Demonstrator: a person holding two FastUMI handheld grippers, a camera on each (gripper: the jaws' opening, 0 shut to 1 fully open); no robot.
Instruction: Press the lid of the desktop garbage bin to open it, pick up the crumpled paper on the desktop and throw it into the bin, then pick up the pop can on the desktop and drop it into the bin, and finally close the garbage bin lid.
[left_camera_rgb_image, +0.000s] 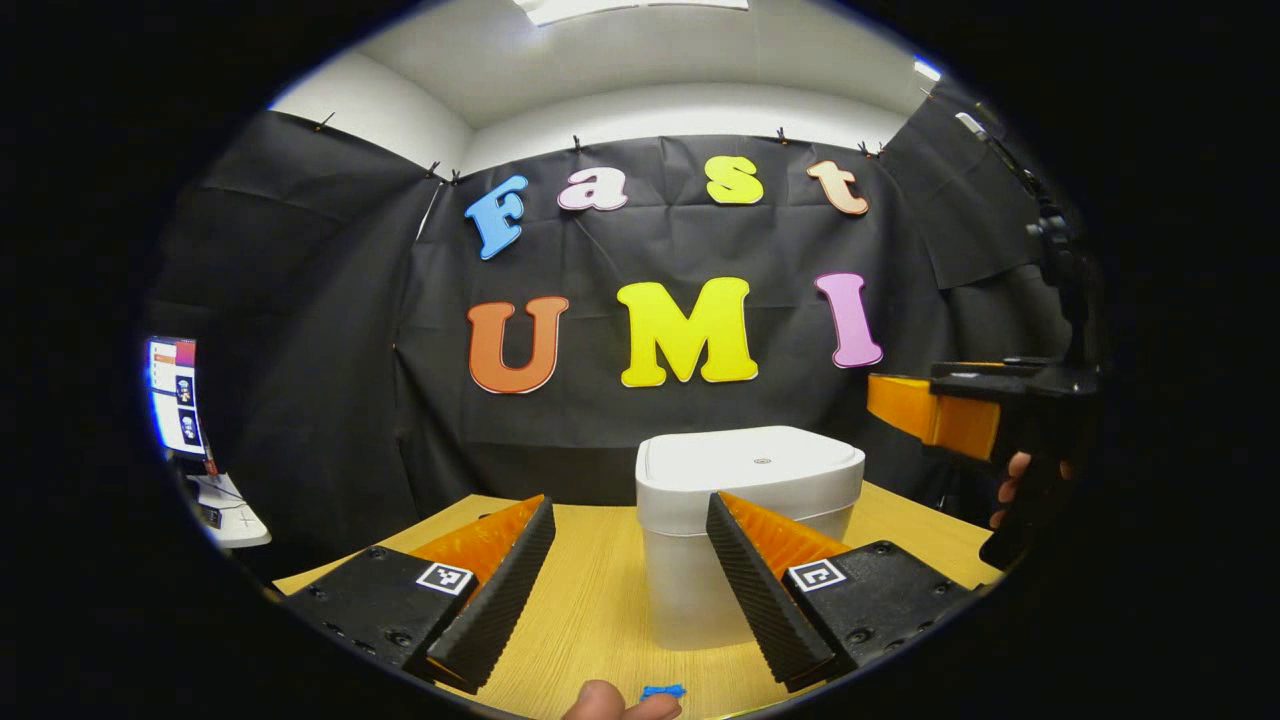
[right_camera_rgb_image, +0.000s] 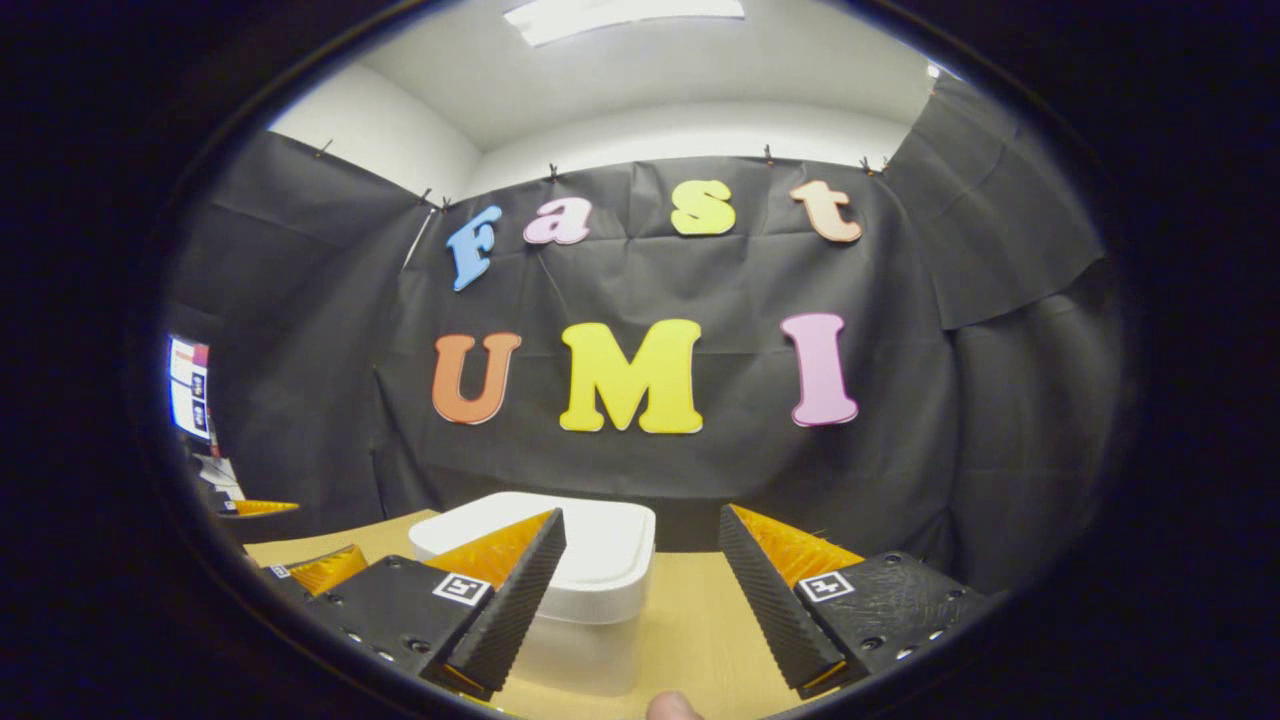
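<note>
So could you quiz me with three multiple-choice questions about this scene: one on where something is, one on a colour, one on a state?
1. Where does the bin stand?
A. on the wooden table
B. on the floor
C. on a shelf

2. What colour is the bin?
A. red
B. white
C. green

3. How is the bin's lid?
A. removed
B. wide open
C. shut

Answers:
1 A, the bin's base rests on the tabletop in the left gripper view.
2 B, body and lid are white in both views.
3 C, the lid lies flat on the rim.
</note>
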